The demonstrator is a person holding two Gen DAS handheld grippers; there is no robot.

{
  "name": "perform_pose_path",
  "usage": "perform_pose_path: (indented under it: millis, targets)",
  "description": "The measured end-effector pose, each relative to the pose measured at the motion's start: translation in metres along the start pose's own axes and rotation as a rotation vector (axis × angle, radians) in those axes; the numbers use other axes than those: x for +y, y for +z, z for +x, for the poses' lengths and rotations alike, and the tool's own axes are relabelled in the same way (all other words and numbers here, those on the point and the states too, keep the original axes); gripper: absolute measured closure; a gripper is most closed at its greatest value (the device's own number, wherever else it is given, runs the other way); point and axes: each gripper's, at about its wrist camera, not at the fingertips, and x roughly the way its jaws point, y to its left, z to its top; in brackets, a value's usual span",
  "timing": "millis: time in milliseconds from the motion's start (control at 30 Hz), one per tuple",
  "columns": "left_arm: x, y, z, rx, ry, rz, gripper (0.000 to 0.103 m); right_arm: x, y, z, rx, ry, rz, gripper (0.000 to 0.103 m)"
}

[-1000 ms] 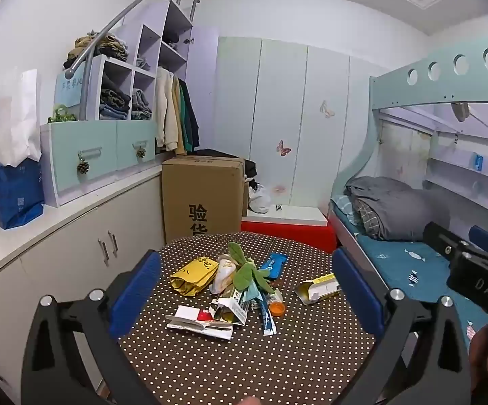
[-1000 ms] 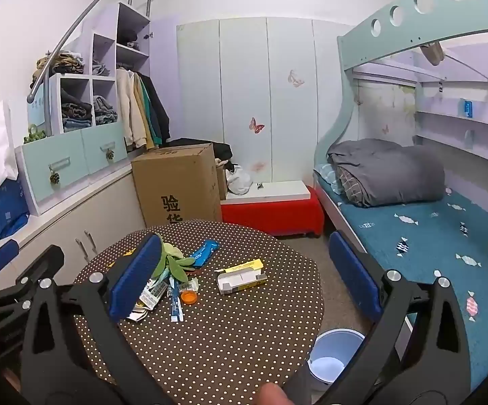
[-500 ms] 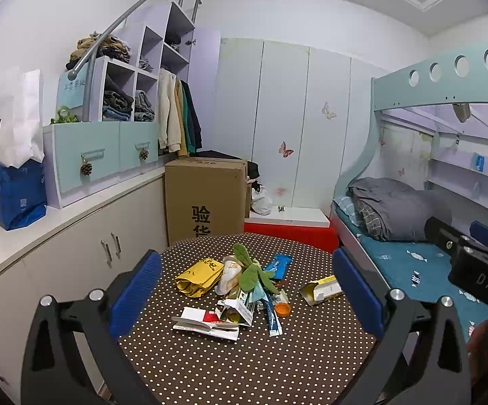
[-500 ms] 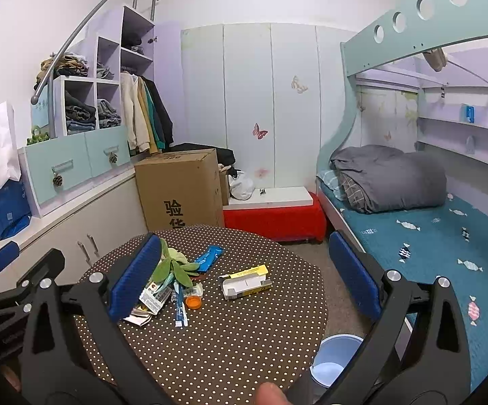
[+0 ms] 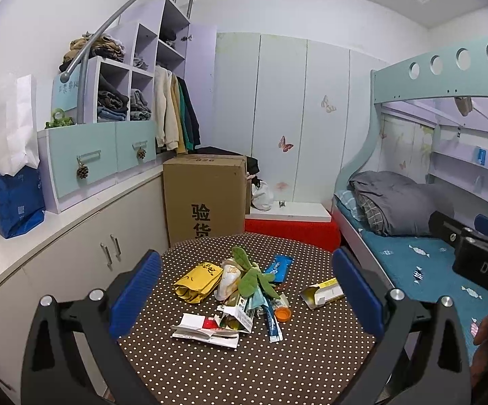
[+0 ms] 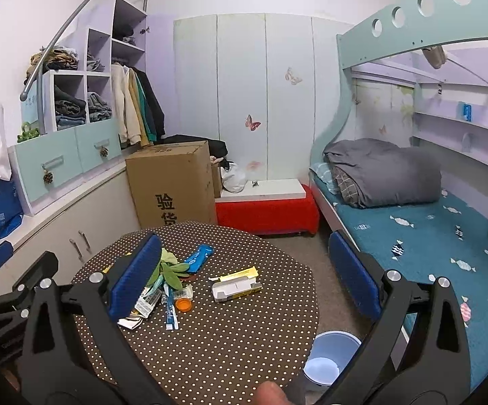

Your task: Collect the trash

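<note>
A pile of trash lies on a round brown polka-dot table (image 5: 244, 368): a yellow pouch (image 5: 198, 281), green leaves (image 5: 252, 278), a blue wrapper (image 5: 278, 267), an orange cap (image 5: 282, 314), a white and red carton (image 5: 205, 329) and an open yellow box (image 5: 321, 293). My left gripper (image 5: 247, 293) is open, held above the near side of the table, empty. My right gripper (image 6: 244, 276) is open and empty, above the table's right half; the yellow box (image 6: 237, 287) lies between its fingers in that view. A pale blue bin (image 6: 330, 357) stands on the floor right of the table.
A tall cardboard box (image 5: 207, 195) and a red bench (image 5: 291, 226) stand behind the table. White cabinets (image 5: 58, 263) run along the left wall. A bunk bed with a grey duvet (image 6: 385, 172) fills the right side.
Both views have shifted slightly, with the scene sitting a little lower and closer than before. Both grippers stay open and the trash has not moved.
</note>
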Motion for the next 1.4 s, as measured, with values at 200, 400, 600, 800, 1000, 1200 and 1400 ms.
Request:
perform_pose_path:
  millis: [200,400,600,800,1000,1200,1400]
  targets:
    - [-0.001,0.007,0.010,0.018,0.004,0.016,0.004,0.000,0.008,0.005,0.006,0.005,0.013,0.006]
    - [-0.001,0.010,0.020,0.033,-0.008,0.014,0.004,0.000,0.011,0.015,0.024,-0.005,0.016,0.006]
    - [0.002,0.011,0.033,0.058,-0.011,0.006,0.004,-0.001,0.013,0.026,0.042,-0.006,0.010,0.006]
    - [0.012,0.006,0.049,0.093,0.010,-0.005,0.004,-0.001,0.011,0.044,0.071,0.008,-0.002,0.006]
    - [0.032,-0.013,0.073,0.173,0.044,-0.014,0.004,-0.003,-0.009,0.080,0.180,0.030,-0.004,0.006]
    - [0.043,-0.042,0.103,0.274,0.048,0.016,0.004,0.004,-0.035,0.118,0.296,0.058,-0.031,0.006]
    - [0.059,-0.075,0.139,0.387,0.054,0.045,0.004,0.016,-0.069,0.157,0.436,0.100,-0.048,0.006]
